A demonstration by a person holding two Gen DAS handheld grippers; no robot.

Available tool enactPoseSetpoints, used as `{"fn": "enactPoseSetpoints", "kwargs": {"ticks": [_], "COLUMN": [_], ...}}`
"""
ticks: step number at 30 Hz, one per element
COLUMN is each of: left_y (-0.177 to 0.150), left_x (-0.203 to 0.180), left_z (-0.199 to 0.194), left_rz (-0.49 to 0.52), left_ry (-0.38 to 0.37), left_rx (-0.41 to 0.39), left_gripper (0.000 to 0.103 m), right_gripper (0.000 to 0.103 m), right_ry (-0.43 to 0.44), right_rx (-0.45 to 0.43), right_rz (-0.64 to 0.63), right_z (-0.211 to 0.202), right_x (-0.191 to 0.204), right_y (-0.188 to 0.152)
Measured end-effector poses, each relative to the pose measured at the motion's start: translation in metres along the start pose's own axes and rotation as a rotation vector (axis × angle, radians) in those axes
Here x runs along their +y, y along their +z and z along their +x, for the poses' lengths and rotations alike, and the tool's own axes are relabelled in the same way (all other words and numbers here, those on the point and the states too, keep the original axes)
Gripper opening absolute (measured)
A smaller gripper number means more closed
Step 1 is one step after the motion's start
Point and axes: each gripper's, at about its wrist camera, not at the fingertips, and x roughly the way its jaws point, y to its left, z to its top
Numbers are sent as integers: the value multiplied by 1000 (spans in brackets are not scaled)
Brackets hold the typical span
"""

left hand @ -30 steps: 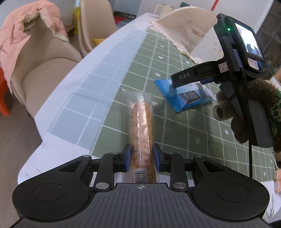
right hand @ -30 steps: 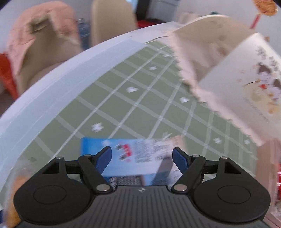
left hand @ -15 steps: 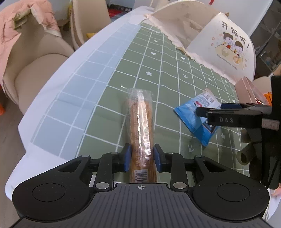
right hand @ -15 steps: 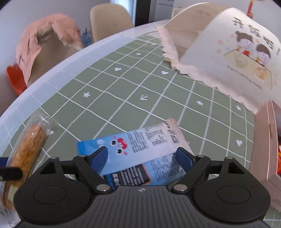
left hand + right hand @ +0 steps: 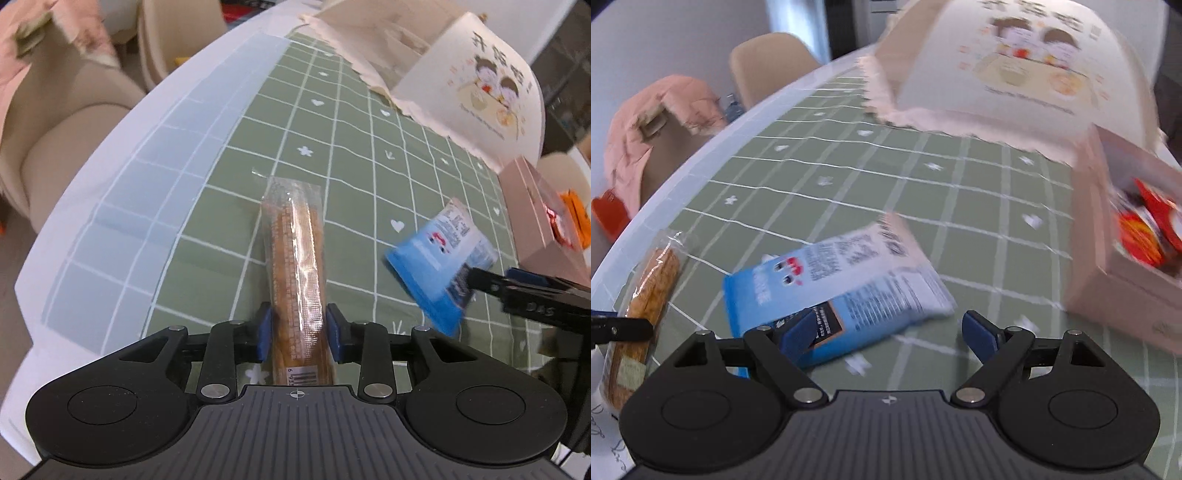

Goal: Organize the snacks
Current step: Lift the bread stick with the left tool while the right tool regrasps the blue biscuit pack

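Green checked tablecloth (image 5: 343, 155) under clear-wrapped biscuit stick (image 5: 297, 280), between barely parted left gripper (image 5: 298, 332) pads.

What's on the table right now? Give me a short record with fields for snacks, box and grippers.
surface: green grid-patterned tablecloth
left gripper: jaws just opening, long clear-wrapped biscuit pack between pads; grip unclear
right gripper: open, jaws just widened, over flat blue snack packet
container: pink cardboard box, red-orange packets inside
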Motion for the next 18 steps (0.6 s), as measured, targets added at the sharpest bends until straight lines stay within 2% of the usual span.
{"fn": "enactPoseSetpoints", "kwargs": {"ticks": [2,4,8,12,15,18], "left_y": [1,2,5,7,8,9], "left_x": [-4,-7,-12,-14,-15,-14], "left_z": [2,3,6,9,9,10], "left_rz": [30,55,99,114,132,137], "left_ry": [6,7,10,7,2,-9], "left_rx": [3,6,22,27,34,37], "left_gripper": [35,36,36,36,36,36], "right_gripper": [85,85,84,85,86,91], "right_ry": [-15,20,58,48,-44,-120], "right_rx": [-17,-15,63,119,98,93], "right_rz": [91,152,200,328,283,113], "right_z": [-7,-8,5,23,39,55], "right_x": [-11,-16,1,24,49,75], "right_y": [-4,-5,10,30,43,48]}}
